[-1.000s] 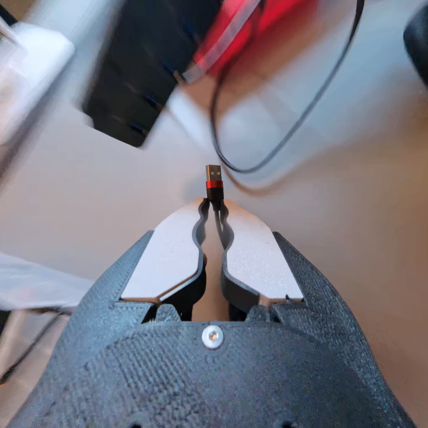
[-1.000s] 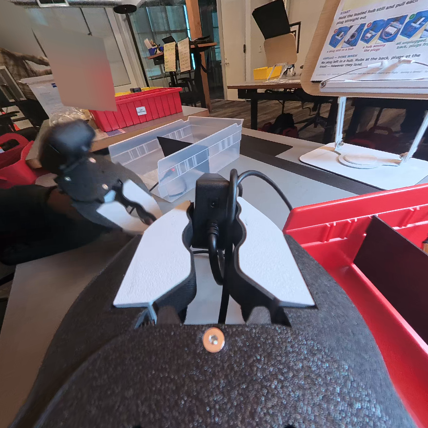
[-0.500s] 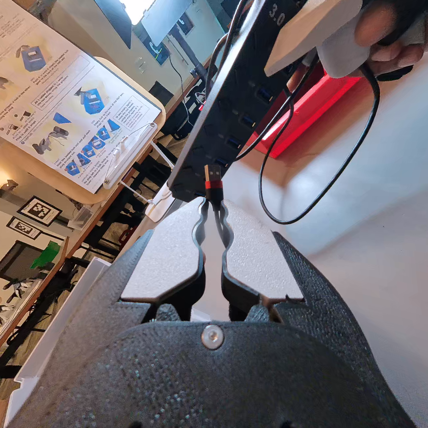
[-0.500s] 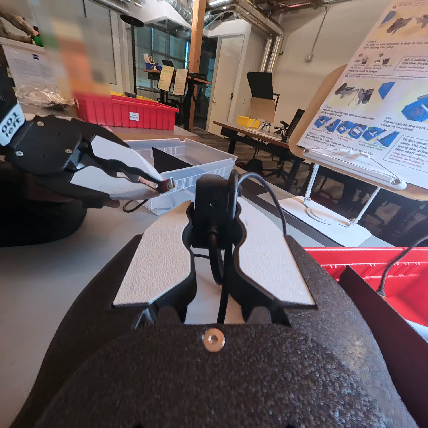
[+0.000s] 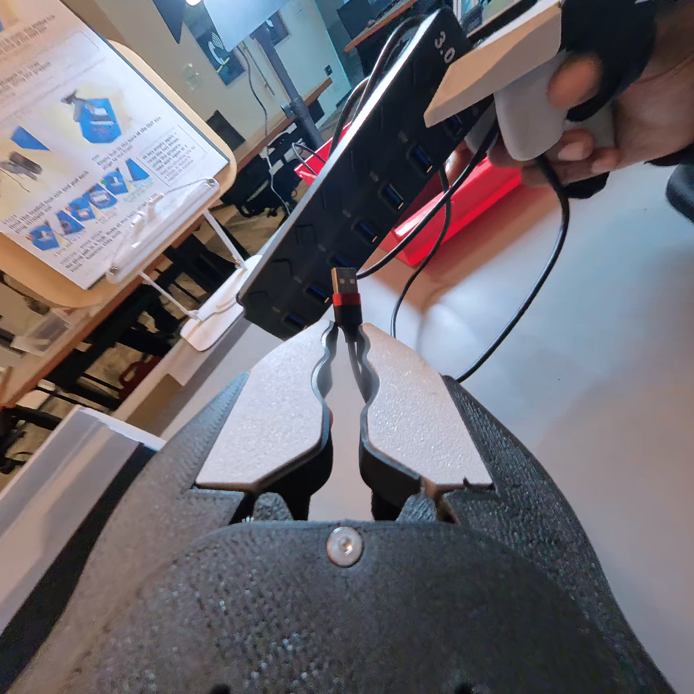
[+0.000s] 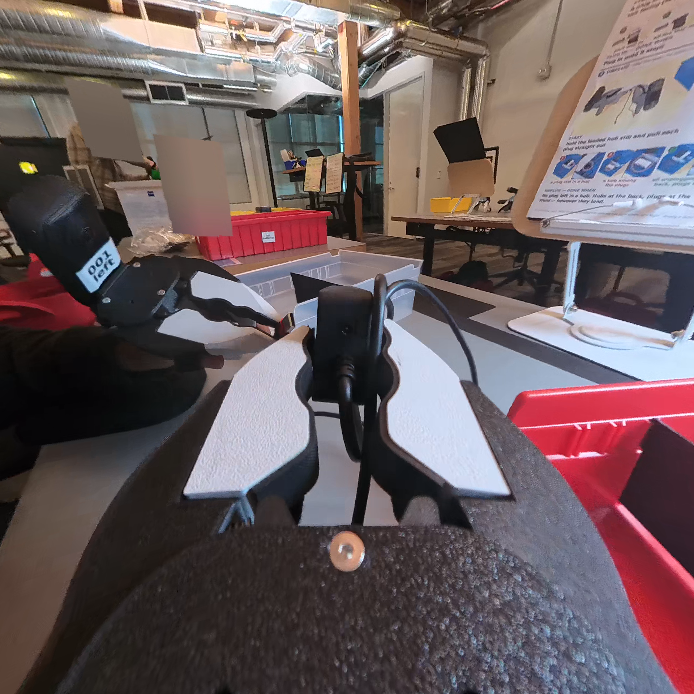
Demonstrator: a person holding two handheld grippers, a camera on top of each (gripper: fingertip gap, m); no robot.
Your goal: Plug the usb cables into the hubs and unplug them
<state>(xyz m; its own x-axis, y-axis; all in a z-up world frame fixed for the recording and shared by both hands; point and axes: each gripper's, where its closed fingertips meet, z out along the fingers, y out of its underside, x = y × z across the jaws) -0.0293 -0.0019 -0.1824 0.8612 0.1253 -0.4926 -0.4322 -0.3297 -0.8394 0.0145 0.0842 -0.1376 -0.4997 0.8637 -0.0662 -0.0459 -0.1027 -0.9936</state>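
above pale grey counter [image 5: 563, 432], left gripper [image 5: 347, 330] fingers are pinching a light, stiff black-and-red usb plug [image 5: 346, 296] by its collar, just at 5 o'clock of the rigid long black multi-port hub [image 5: 360, 210], which right gripper [image 6: 347, 338] fingers are clamping endwise.

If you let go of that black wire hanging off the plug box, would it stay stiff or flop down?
Probably flop. The black cable already droops in a loose loop below the hub held by the right hand-held gripper, so it looks bendy and light. The hub itself stays straight while held at one end, so it seems rigid.
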